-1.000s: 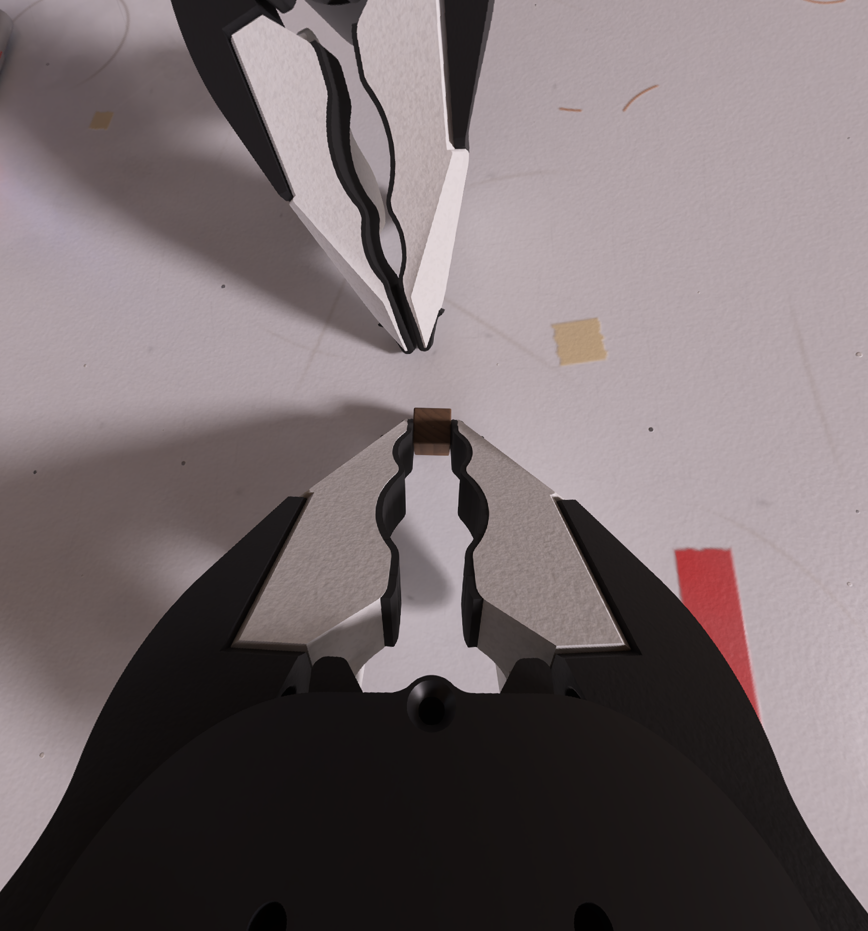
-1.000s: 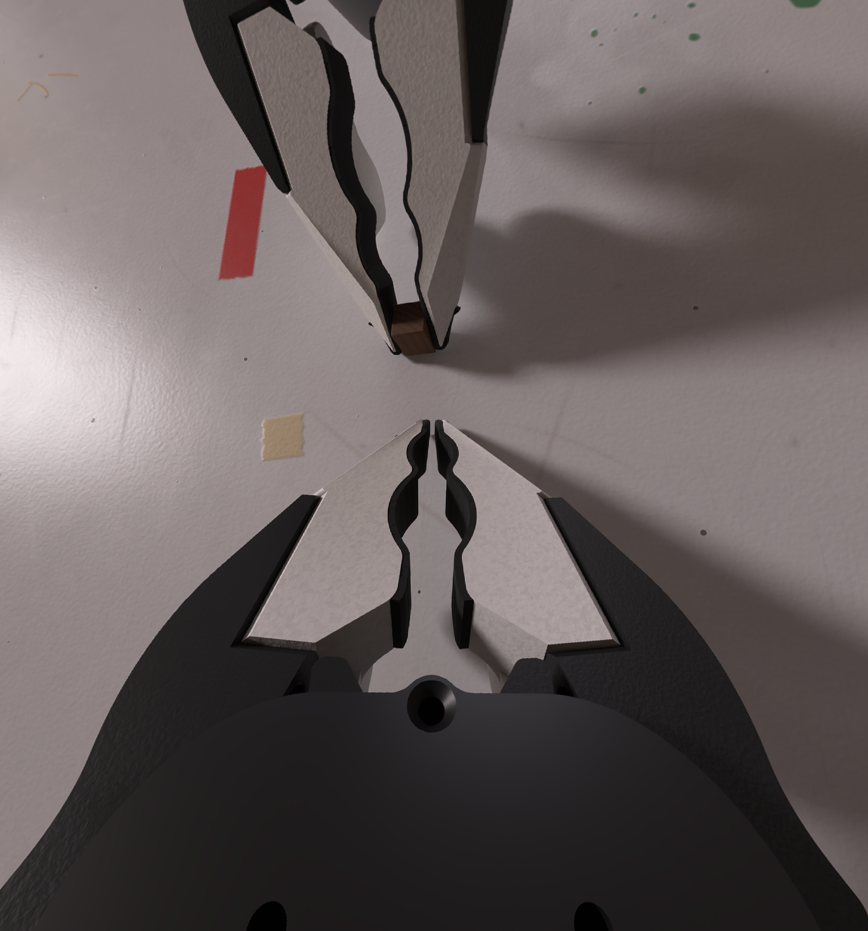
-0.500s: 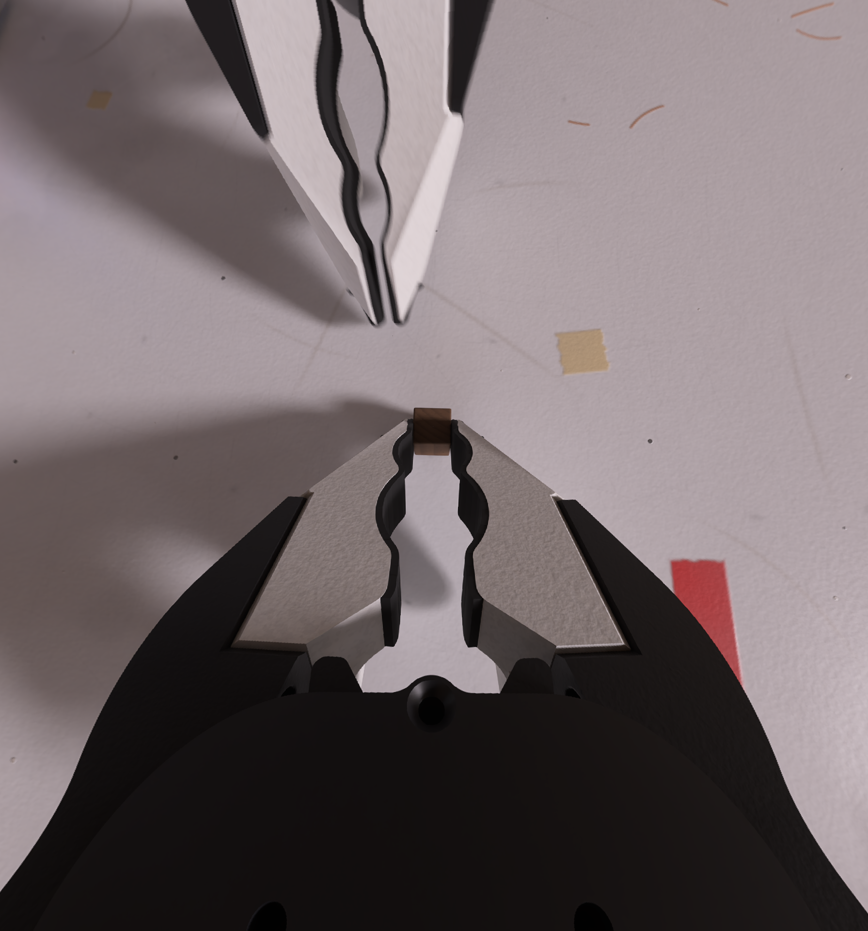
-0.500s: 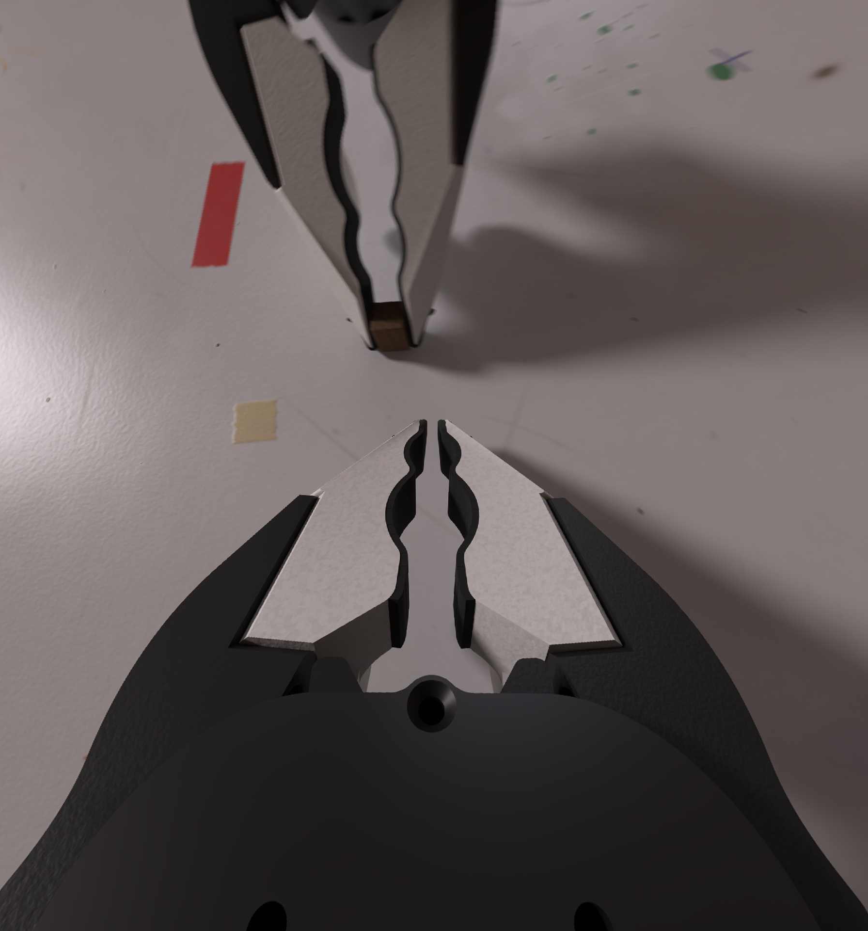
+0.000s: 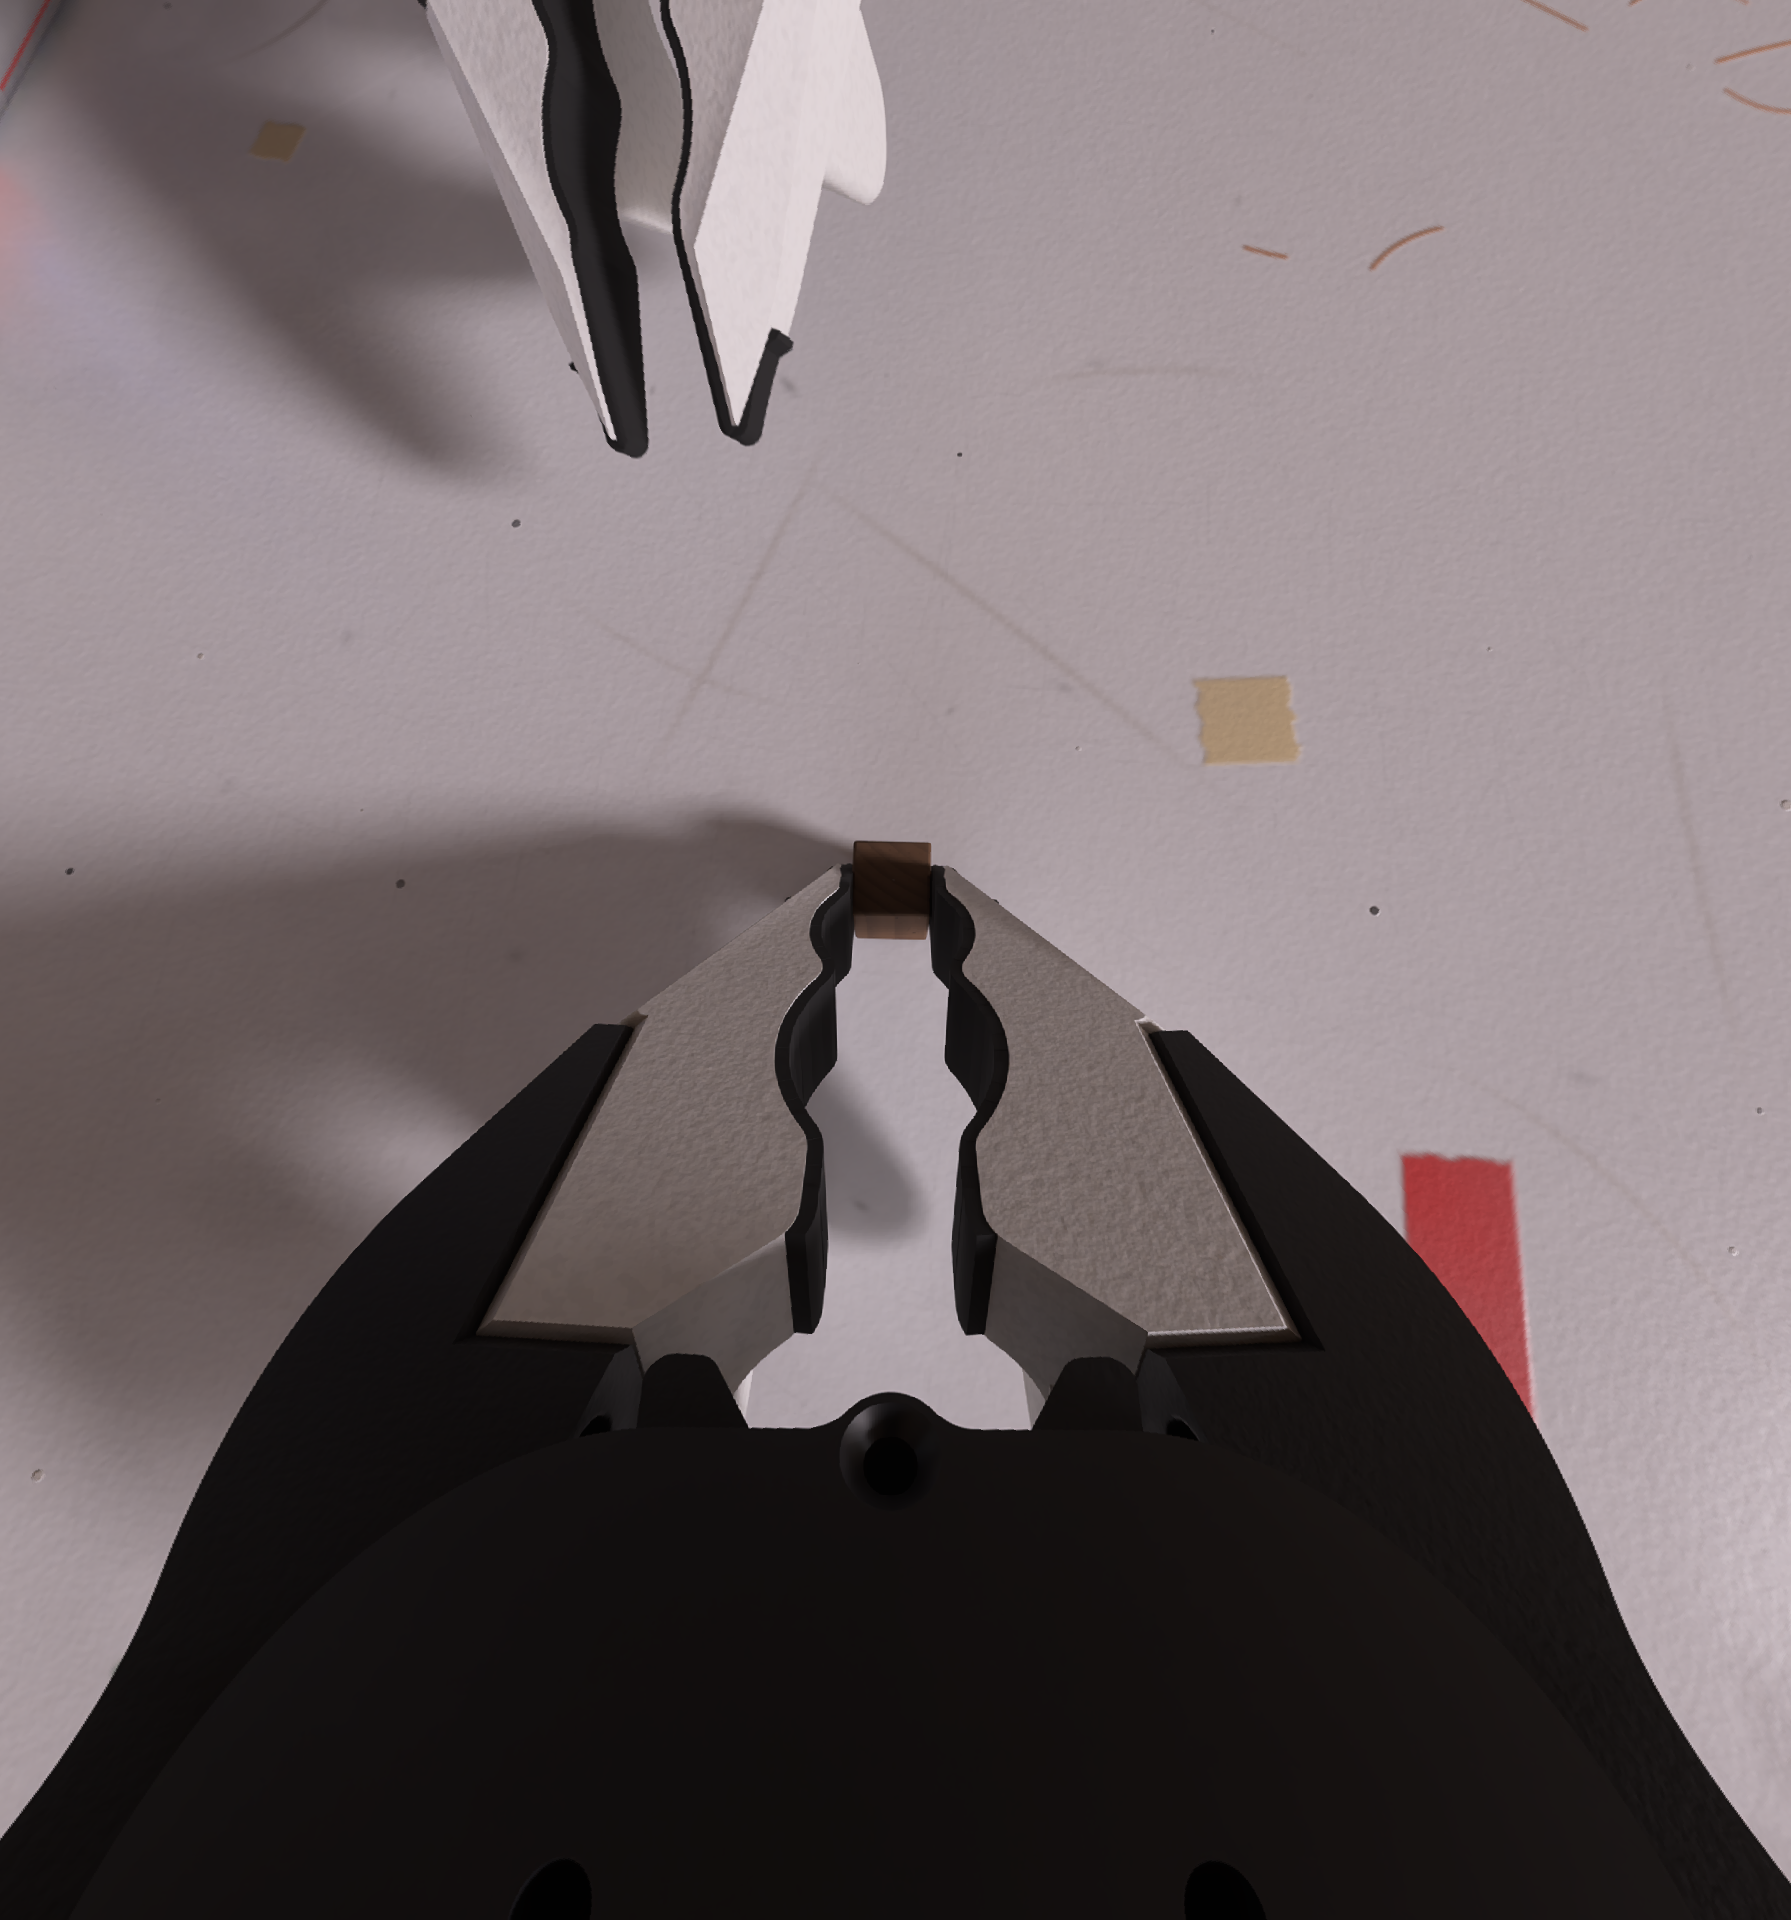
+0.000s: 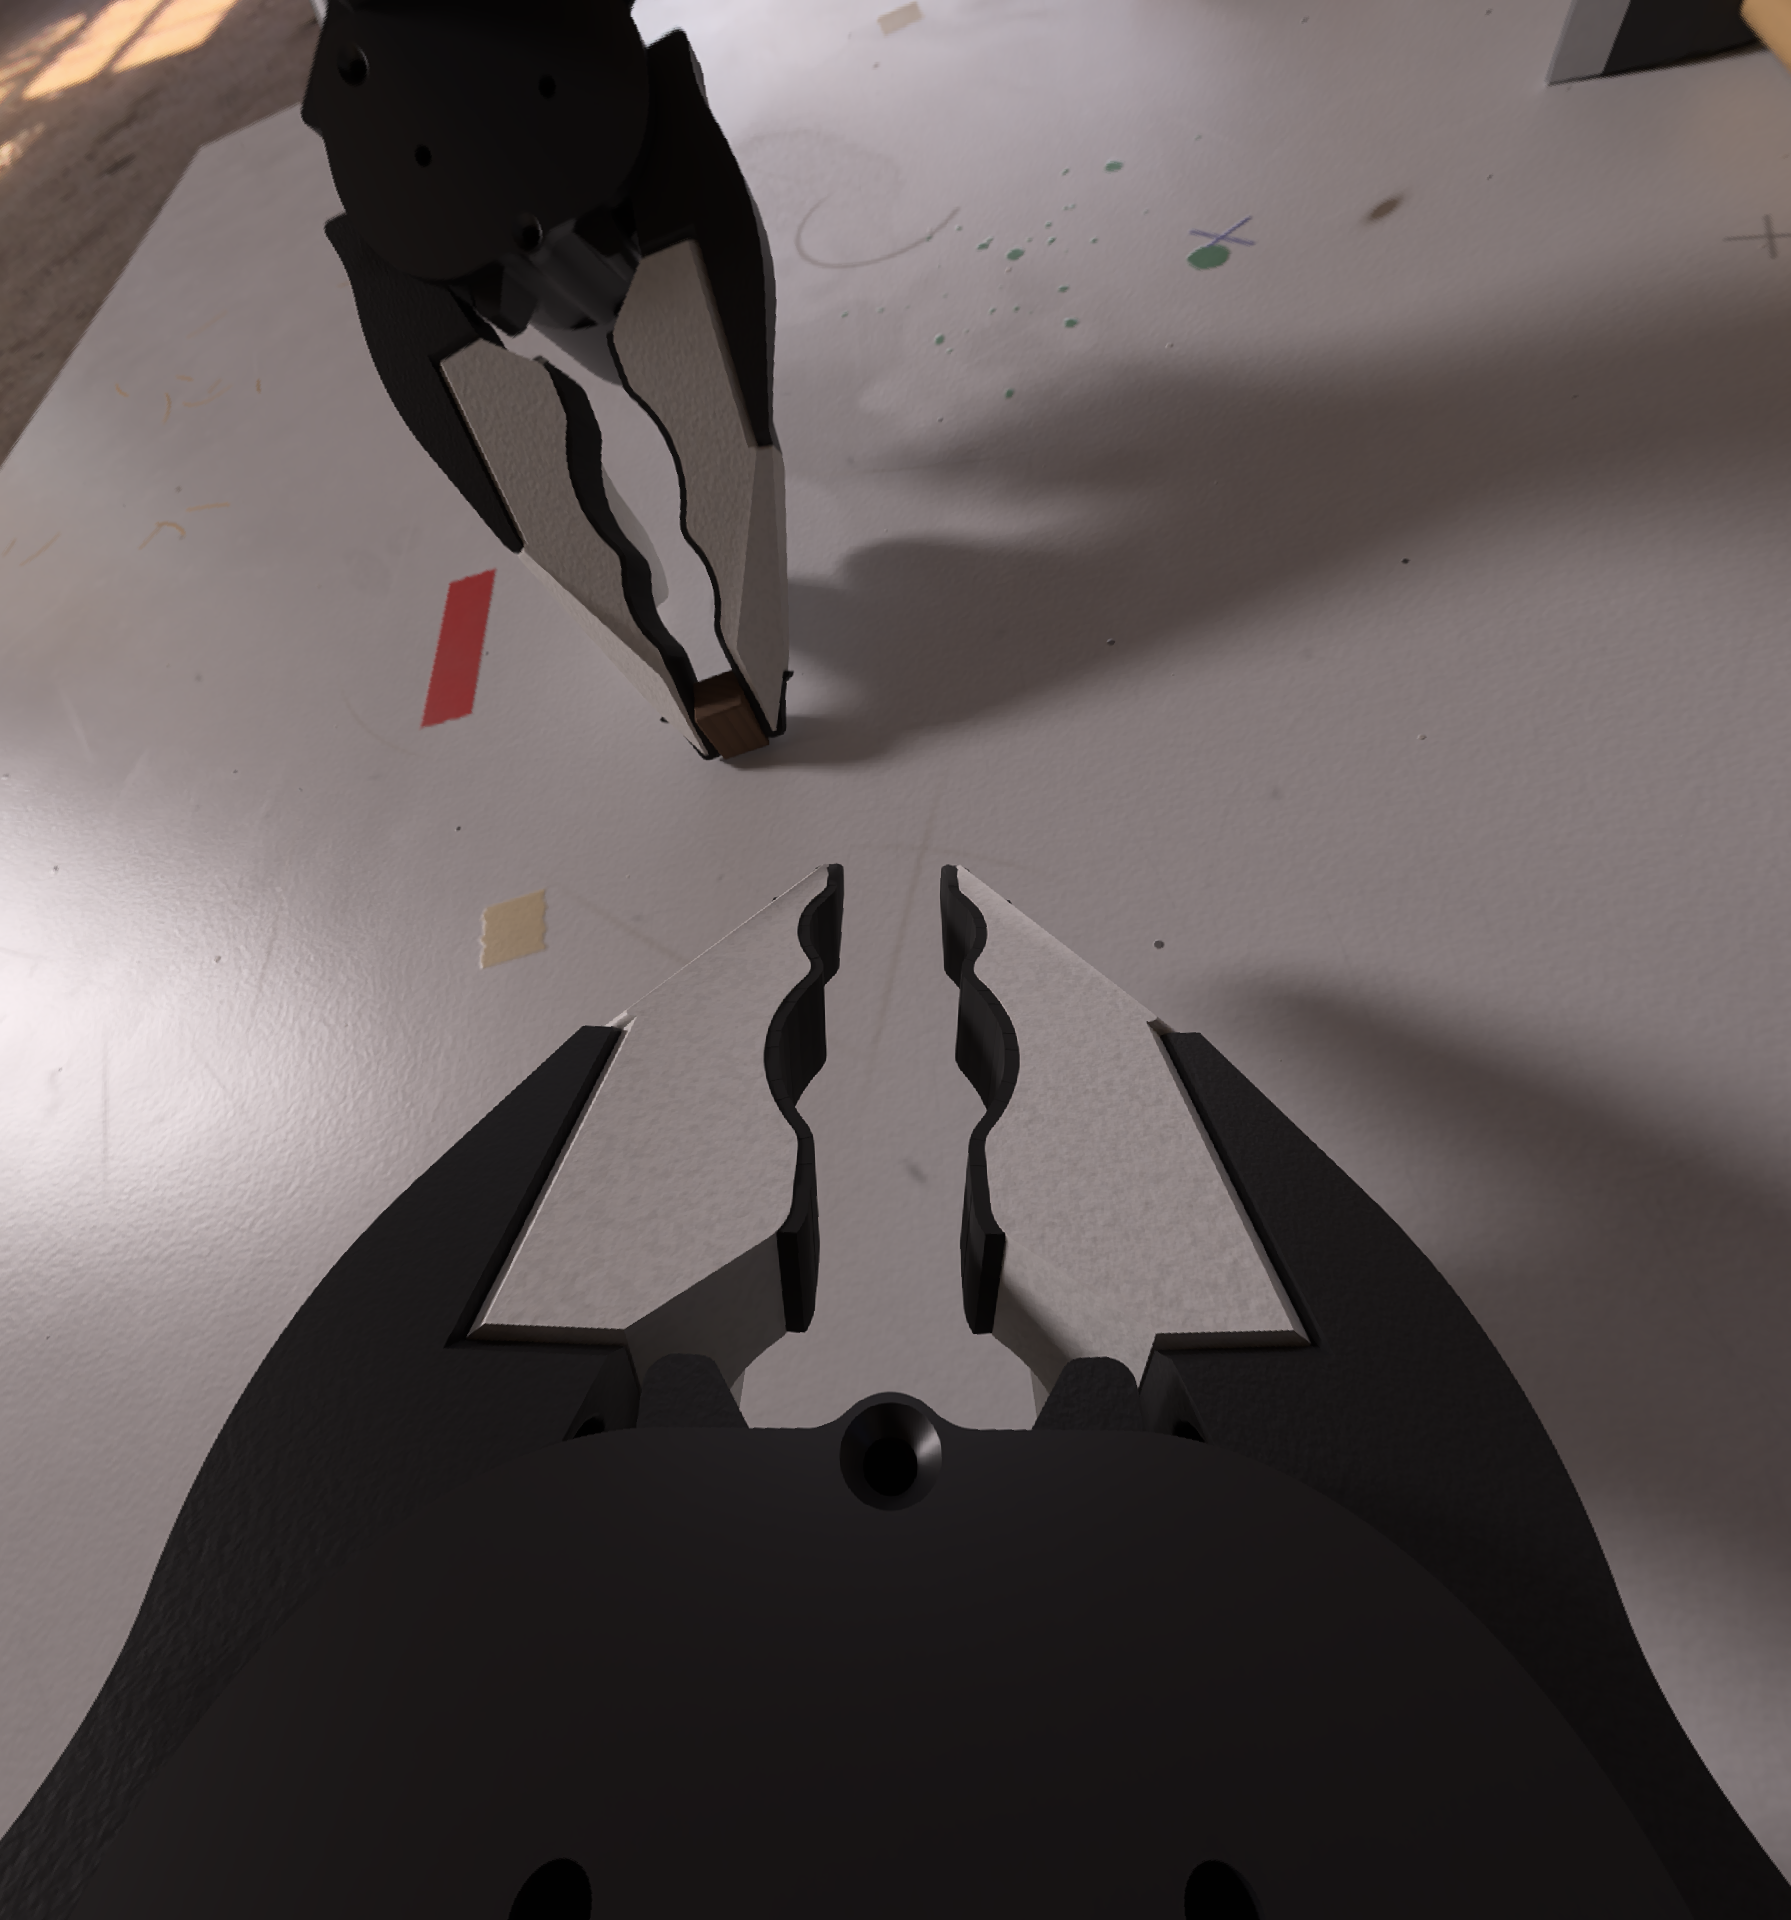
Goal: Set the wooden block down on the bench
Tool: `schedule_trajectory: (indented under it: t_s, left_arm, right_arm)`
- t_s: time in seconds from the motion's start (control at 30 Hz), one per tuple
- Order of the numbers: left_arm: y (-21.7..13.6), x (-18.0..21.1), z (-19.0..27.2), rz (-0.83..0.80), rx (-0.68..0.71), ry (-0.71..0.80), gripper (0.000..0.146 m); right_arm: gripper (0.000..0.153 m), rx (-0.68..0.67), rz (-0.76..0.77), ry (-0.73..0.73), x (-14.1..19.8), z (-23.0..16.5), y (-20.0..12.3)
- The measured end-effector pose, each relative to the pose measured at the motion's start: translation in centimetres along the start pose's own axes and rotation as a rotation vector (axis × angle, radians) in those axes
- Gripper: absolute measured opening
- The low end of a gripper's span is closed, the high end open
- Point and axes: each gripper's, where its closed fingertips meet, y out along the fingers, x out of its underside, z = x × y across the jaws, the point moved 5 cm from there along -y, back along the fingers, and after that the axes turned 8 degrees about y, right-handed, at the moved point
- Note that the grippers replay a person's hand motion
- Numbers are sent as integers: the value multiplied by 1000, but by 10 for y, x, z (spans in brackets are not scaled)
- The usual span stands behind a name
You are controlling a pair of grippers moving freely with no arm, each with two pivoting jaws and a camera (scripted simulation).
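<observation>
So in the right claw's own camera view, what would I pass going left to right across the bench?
Red tape strip → tan tape square → wooden block pinched in the far left claw → the open right claw up close → green paint blob.

Two wrist views facing each other, low over the bench (image 5: 1493, 520), sharing tan tape (image 5: 1246, 719), red tape (image 6: 460, 646)
</observation>
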Motion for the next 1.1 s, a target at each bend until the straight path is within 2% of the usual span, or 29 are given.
schedule_trajectory:
  t_s: [0.77, 1.1]
  left_arm:
    - [0, 1, -1, -3, -10, -5, 14]
    - [-1, 1, -3, -5, -19, -14, 14]
  right_arm:
    - [18, 1, -23, 5, 3, 3, 0]
    - [14, -14, -101, -101, 12, -5, 1]
